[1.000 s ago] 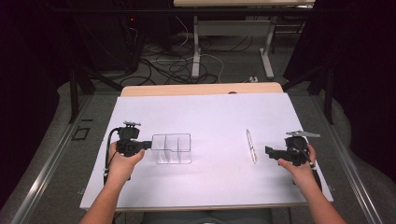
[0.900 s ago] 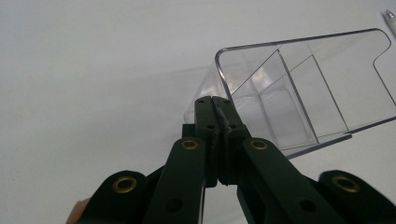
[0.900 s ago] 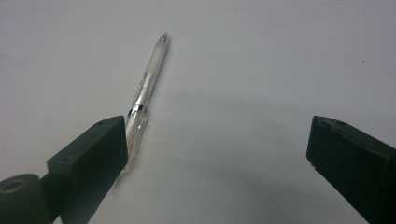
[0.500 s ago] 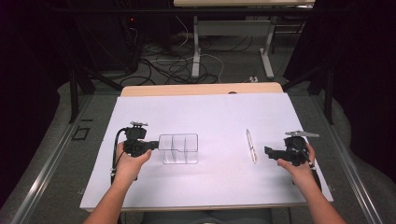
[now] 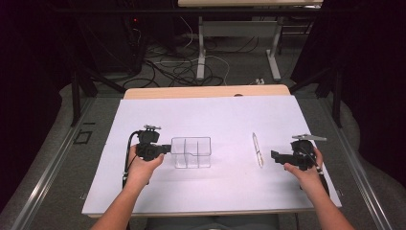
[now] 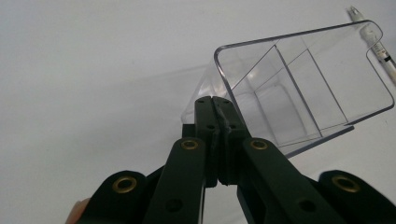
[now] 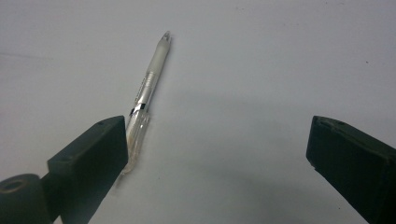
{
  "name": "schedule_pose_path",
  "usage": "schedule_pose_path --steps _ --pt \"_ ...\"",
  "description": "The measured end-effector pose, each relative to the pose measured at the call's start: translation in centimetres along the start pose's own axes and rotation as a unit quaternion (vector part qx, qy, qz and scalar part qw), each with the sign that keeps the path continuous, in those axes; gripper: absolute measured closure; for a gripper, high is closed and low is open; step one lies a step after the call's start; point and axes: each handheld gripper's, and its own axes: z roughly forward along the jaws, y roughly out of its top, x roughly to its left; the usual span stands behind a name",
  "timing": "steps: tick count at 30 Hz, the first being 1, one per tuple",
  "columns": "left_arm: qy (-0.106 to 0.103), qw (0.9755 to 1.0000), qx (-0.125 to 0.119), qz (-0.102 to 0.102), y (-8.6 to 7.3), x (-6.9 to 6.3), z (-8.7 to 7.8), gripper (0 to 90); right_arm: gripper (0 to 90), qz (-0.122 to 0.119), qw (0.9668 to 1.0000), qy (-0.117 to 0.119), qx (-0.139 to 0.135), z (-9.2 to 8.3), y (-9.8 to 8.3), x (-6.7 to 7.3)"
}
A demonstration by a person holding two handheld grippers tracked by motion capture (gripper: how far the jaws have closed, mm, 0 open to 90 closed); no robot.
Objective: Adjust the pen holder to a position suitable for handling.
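Note:
A clear plastic organiser (image 5: 191,152) with three compartments stands on the white table sheet (image 5: 215,120), left of centre. My left gripper (image 5: 168,149) is shut on its left wall; in the left gripper view the jaws press together at the organiser (image 6: 299,88) rim, left gripper (image 6: 216,105). A white pen (image 5: 257,149) lies on the sheet right of centre. My right gripper (image 5: 275,156) hovers just right of the pen, open. In the right gripper view the pen (image 7: 147,93) lies by the left jaw, right gripper (image 7: 219,144) holding nothing.
The white sheet covers a wooden table (image 5: 206,91) whose far edge shows behind it. Beyond the table are desk legs (image 5: 201,52) and loose cables (image 5: 177,67) on the floor. A pen tip (image 6: 373,37) shows past the organiser in the left gripper view.
My left gripper has slid the organiser to the right across the sheet, toward the pen. The right gripper has stayed in place, open.

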Motion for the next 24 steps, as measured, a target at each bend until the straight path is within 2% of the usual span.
schedule_pose_path --steps 4,7,10,13,16,20,23,24 --pt "0.006 1.0 -0.005 -0.002 0.0 0.6 -0.1 87.9 10.3 -0.003 1.0 -0.007 0.0 -0.1 0.0 0.0" --pt "0.008 0.9999 -0.01 -0.011 -0.1 1.3 -0.3 85.5 14.5 -0.01 0.9999 -0.013 0.0 -0.2 0.1 0.0" --pt "0.006 0.9997 -0.013 -0.02 -0.3 2.0 -0.5 82.2 14.9 -0.012 0.9998 -0.015 0.0 -0.2 0.1 0.0" --pt "0.013 0.9997 -0.01 -0.017 -0.4 2.7 -0.6 76.9 15.1 -0.007 0.9999 -0.012 -0.002 -0.2 0.2 0.2" --pt "0.014 0.9994 -0.019 -0.024 -0.5 3.4 -0.5 73.7 15.5 -0.008 0.9999 -0.012 -0.005 -0.2 0.3 0.2" --pt "0.011 0.9996 -0.013 -0.021 -0.7 4.4 -0.7 65.0 17.2 -0.007 0.9999 -0.014 -0.006 -0.2 0.3 0.1" --pt "0.019 0.9995 -0.02 -0.016 -1.1 4.9 -0.9 61.5 17.8 -0.007 0.9999 -0.013 -0.003 -0.1 0.2 0.1" --pt "0.027 0.9992 -0.026 -0.014 -1.2 5.0 -1.0 57.3 18.8 -0.007 0.9999 -0.012 0.0 -0.1 0.1 0.1"
